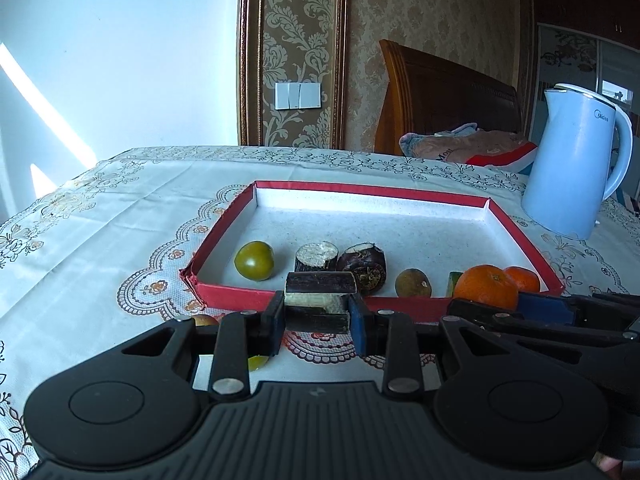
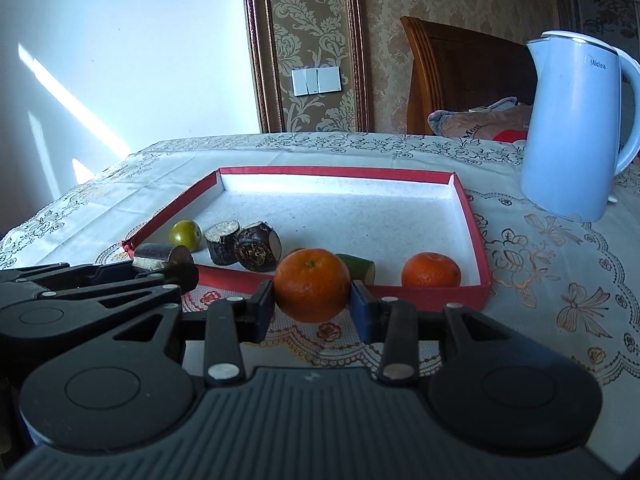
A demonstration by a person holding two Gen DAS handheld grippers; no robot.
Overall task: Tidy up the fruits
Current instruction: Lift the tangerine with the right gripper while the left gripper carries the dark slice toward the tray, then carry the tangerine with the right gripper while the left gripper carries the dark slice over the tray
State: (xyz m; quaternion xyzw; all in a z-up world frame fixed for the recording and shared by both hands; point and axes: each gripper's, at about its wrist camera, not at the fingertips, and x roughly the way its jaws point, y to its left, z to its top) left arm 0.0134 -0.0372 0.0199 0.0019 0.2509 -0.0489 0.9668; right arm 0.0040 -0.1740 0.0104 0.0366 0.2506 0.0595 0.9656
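Left claw: clamps dark-barked cylindrical cane segment.
Right claw: grips round, dimpled orange.
Tray: shallow red cardboard rectangle.

Cool sidelight, sharp, fisheye-warped edges

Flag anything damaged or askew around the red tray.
The red tray's near-left corner is split and splayed outward. Two small fruits sit outside it on the tablecloth, partly hidden by the left tongs. Nothing spilled.

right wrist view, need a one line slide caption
Right claw grips an orange before the red tray.
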